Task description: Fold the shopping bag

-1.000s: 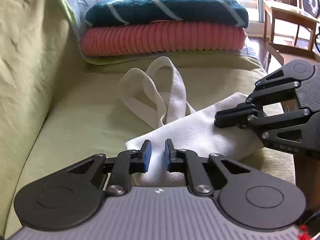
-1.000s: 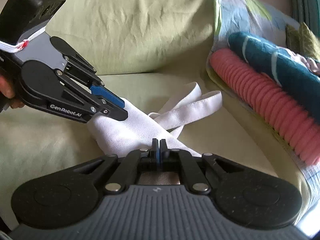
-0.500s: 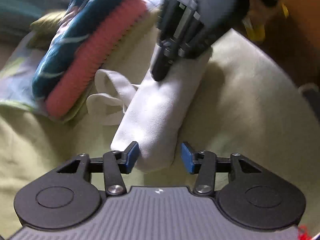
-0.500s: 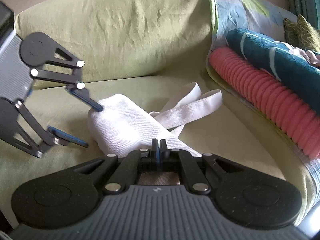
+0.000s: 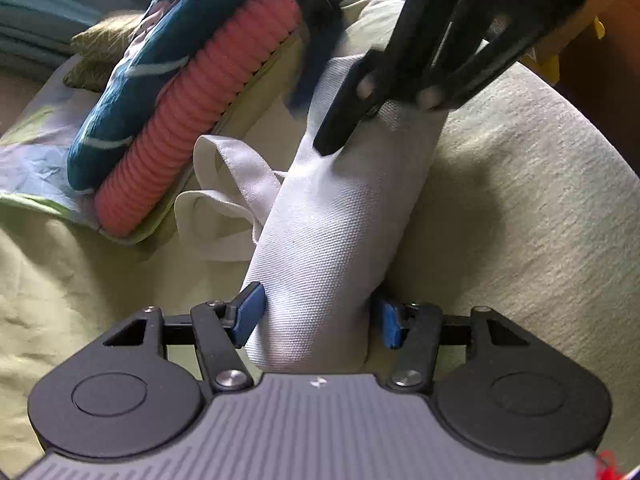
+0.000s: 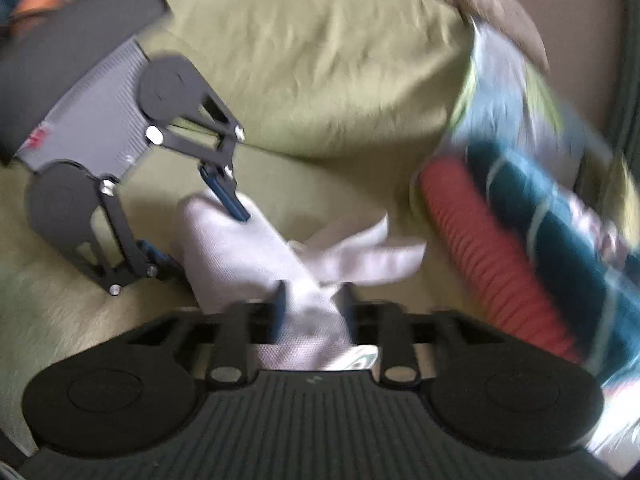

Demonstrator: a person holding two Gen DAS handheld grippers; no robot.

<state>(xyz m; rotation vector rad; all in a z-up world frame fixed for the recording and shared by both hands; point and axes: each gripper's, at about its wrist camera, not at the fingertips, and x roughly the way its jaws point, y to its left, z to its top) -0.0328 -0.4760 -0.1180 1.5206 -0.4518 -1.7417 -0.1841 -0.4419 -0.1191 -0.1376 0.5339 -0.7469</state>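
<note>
The white canvas shopping bag (image 5: 336,208) lies folded into a long narrow bundle on the green sofa seat (image 5: 520,200). Its two handles (image 5: 224,184) spill out to the side toward the blankets. My left gripper (image 5: 318,316) is open wide, with its blue pads on either side of the bundle's near end. My right gripper (image 5: 320,120) is at the opposite end, open, its fingers over the cloth. The right wrist view is blurred. There the right gripper (image 6: 312,306) straddles the bag (image 6: 240,256), and the left gripper (image 6: 208,240) brackets the far end.
A coral ribbed blanket (image 5: 192,128) with a teal striped one (image 5: 160,60) on top is stacked beside the handles. The sofa backrest (image 6: 320,80) rises behind the bag. A patterned sheet (image 5: 36,160) lies under the stack.
My left gripper opened wide and swung round to face the bundle's end. My right gripper went from shut to open and shifted, so its view is blurred.
</note>
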